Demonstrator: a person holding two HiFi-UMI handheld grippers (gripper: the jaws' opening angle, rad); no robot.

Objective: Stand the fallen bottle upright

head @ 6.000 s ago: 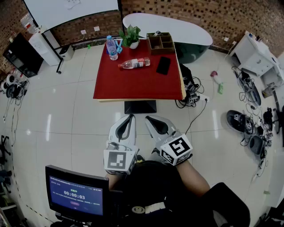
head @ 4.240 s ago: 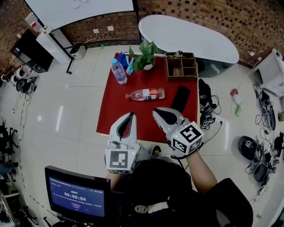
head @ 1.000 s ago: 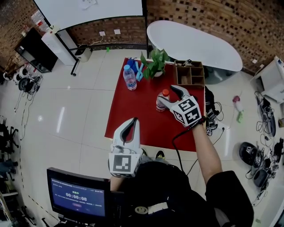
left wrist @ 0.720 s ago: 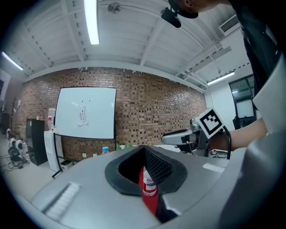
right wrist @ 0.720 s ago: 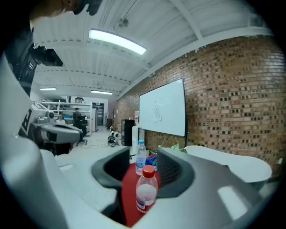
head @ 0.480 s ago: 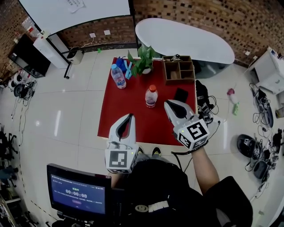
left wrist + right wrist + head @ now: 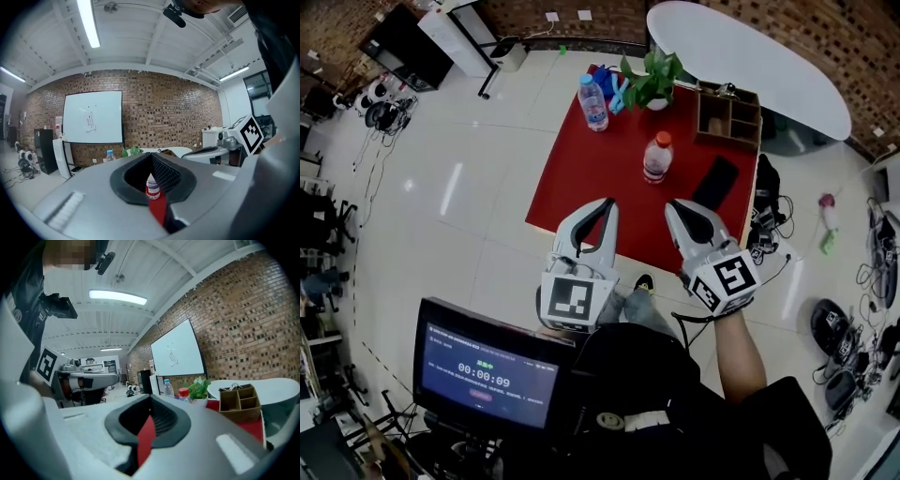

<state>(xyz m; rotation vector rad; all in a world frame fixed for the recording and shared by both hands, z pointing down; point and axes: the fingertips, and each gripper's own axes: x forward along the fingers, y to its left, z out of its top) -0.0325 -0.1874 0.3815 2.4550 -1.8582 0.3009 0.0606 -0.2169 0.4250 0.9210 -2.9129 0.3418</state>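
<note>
Both claws are clenched on nothing, and the bottle [image 7: 656, 157] stands on the worktop [image 7: 581, 169], long axis vertical, at eleven o'clock from the nearer right claw [image 7: 684, 211] and one o'clock from the left claw [image 7: 605, 206].

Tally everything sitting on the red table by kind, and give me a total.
Plastic bottles: 2 (red-capped bottle, blue-capped bottle)
Potted plant: 1
Wooden organizer: 1
Black phone: 1
Blue item beside the plant, kind unclear: 1
Total: 6
</note>
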